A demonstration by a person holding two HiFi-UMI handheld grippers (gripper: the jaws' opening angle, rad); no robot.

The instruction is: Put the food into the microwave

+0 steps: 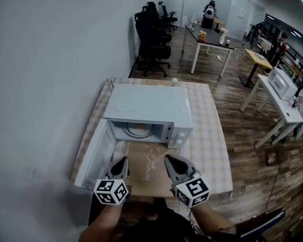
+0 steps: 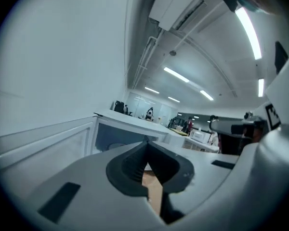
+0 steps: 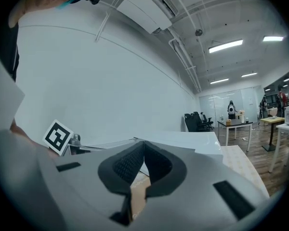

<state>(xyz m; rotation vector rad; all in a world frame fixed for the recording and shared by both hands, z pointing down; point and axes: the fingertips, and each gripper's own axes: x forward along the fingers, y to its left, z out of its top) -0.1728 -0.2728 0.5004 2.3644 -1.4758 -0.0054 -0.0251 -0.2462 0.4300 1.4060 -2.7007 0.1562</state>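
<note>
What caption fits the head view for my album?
Left gripper and right gripper, both shut and empty, face the open microwave.

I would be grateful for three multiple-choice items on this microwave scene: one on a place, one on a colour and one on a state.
1. Where does the brown mat lie relative to the microwave?
A. On top of it
B. In front of it, on the table
C. Behind it

2. What colour is the microwave?
A. White
B. Black
C. Red

3. How does the microwave's door stand?
A. Shut
B. Taken off and lying on the mat
C. Swung open to the left

Answers:
1 B, since the head view shows the mat spread on the table just before the microwave's front.
2 A, since its top and front are plainly white.
3 C, since the door juts out at the left and the inside shows.
</note>
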